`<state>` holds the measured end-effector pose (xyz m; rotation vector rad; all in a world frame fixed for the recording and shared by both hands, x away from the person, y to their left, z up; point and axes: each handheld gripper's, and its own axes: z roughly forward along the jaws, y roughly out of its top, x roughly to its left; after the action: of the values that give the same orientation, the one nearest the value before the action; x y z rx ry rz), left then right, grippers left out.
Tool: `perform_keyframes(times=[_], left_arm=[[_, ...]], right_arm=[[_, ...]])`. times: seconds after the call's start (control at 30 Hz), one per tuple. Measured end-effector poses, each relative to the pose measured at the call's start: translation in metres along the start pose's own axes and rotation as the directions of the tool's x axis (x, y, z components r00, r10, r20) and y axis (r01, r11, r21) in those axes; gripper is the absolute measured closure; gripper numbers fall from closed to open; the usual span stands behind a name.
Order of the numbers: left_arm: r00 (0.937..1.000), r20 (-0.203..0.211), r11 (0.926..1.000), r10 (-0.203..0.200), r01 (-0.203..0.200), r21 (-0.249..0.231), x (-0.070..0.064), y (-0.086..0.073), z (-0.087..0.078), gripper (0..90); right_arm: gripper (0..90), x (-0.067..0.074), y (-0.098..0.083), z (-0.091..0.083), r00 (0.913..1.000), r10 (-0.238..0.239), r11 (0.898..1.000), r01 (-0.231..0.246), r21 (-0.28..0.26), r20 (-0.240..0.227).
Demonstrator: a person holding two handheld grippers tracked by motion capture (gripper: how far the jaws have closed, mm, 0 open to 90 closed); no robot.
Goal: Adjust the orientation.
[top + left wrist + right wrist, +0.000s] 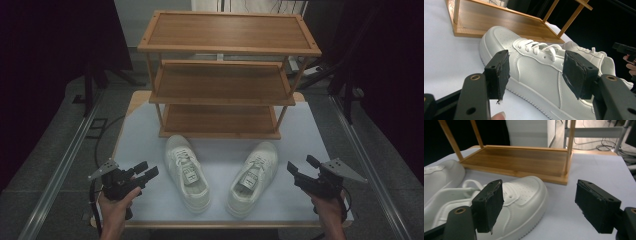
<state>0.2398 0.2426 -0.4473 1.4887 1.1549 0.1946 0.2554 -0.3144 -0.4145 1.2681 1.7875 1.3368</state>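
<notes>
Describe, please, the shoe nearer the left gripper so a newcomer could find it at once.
Start at the wooden rack at the back of the white table. Two white shoes lie before it; the left shoe sits beside the open left gripper, its toe pointing toward the rack's left leg.

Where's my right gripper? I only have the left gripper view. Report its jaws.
Observer: The right gripper is held beside the right shoe, on its outer side. Its jaws are open with nothing between them.
Operator: Give me the whole rack.
Observer: The rack has three shelves and stands behind both shoes.
Operator: Tell me how the shoes lie.
Observer: Both toes point at the rack. The right shoe and the left shoe splay, with their heels closer together than their toes.
</notes>
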Motion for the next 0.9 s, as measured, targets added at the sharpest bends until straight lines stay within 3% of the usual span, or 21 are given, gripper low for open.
perform_keyframes(times=[0.17, 0.37, 0.53, 0.63, 0.77, 0.8, 0.9], left_arm=[[1.0000, -0.002, 0.9999, 0.000, 0.000, -0.012, 0.000, 0.002, -0.004, 38.7], [1.0000, -0.002, 0.9999, -0.004, 0.004, -0.013, 0.000, 0.001, -0.006, 38.7], [0.9998, 0.017, 0.9999, 0.009, -0.009, -0.010, -0.006, 0.002, -0.006, 38.7], [0.9998, 0.019, 0.9998, 0.011, -0.011, -0.015, -0.008, 0.002, -0.007, 38.7], [0.9997, 0.020, 0.9998, 0.011, -0.010, -0.017, -0.010, 0.004, -0.008, 38.7], [0.9996, 0.025, 0.9998, 0.012, -0.011, -0.017, -0.010, 0.005, -0.007, 38.7], [0.9996, 0.026, 0.9999, 0.010, -0.009, -0.010, -0.011, 0.004, -0.005, 38.6]], right_arm=[[24.1, 0.007, 0.004, -0.003, 0.9995, -0.024, 1.000, 0.023, -0.004, -0.023], [27.3, 0.012, 0.006, -0.004, 0.9993, -0.011, 1.000, 0.011, -0.005, -0.037], [31.3, 0.026, 0.015, -0.011, 0.9970, -0.014, 1.000, 0.012, -0.025, -0.076], [35.2, 0.040, 0.018, -0.014, 0.9935, -0.039, 0.999, 0.036, -0.032, -0.107], [42.8, 0.057, 0.019, -0.014, 0.9868, -0.063, 0.998, 0.059, -0.032, -0.149], [50.6, 0.069, 0.020, -0.013, 0.9786, -0.077, 0.997, 0.072, -0.031, -0.191], [62.5, 0.085, 0.020, -0.011, 0.9629, -0.102, 0.995, 0.099, -0.027, -0.250]])
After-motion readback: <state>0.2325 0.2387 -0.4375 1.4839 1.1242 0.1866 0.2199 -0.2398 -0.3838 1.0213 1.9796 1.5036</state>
